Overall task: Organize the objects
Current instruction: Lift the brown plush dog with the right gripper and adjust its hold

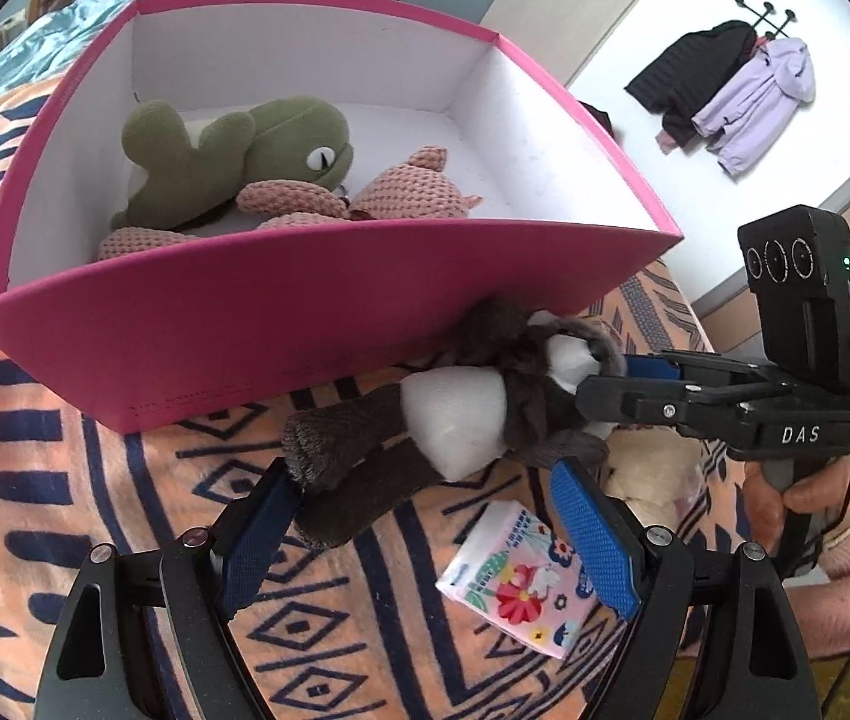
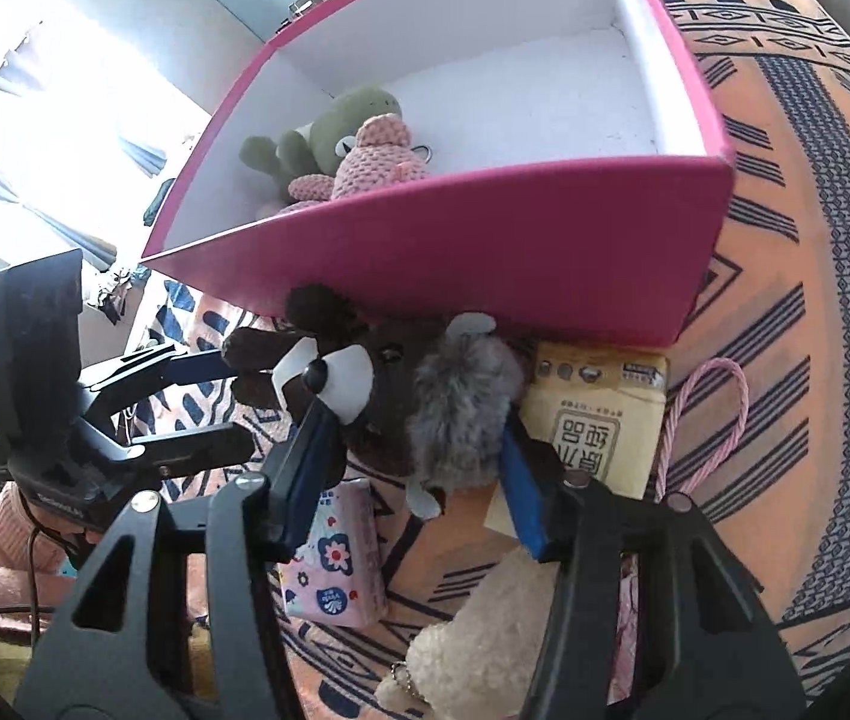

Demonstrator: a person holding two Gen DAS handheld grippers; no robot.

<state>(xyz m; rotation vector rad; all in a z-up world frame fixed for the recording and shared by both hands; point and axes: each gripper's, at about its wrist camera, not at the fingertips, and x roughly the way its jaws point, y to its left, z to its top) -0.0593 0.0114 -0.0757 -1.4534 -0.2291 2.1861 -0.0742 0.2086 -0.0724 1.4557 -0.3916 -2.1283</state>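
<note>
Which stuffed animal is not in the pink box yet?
The brown and white plush, lying on the blanket against the pink box; the green frog and pink pig are inside.

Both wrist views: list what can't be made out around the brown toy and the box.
- Brown toy: whether the right gripper pinches it; fur hides the pads, both views.
- Pink toy: lower body, behind the box wall.
- Cream toy: cut off by the right view's bottom edge.
</note>
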